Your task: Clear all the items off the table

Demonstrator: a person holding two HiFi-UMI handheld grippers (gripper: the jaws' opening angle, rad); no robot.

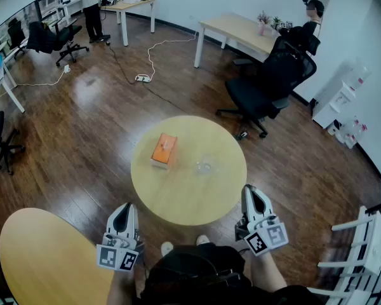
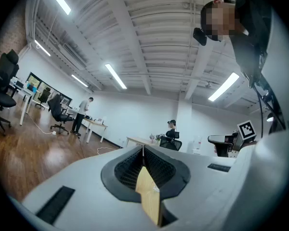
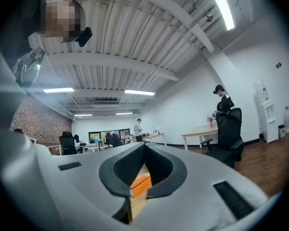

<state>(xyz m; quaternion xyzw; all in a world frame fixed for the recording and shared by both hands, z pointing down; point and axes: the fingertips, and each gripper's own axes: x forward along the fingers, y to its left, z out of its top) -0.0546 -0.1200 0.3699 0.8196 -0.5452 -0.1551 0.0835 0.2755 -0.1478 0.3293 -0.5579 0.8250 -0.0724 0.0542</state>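
The round worktop [image 1: 178,202] is sitting straight ahead of the person, still carrying both items. The orange box [image 1: 164,150] is lying left of centre, its long axis running away from the person and leaning slightly right. The clear glass [image 1: 204,166] is standing just right of it, a little nearer the front edge.

Both tools are hovering at the near rim, well short of either item. The left tool [image 1: 124,210] is holding its jaws pressed together on nothing, and so is the right tool [image 1: 253,194].

The box is lying closer to the left tool, the glass closer to the right; each would likely need opening before reaching forward.
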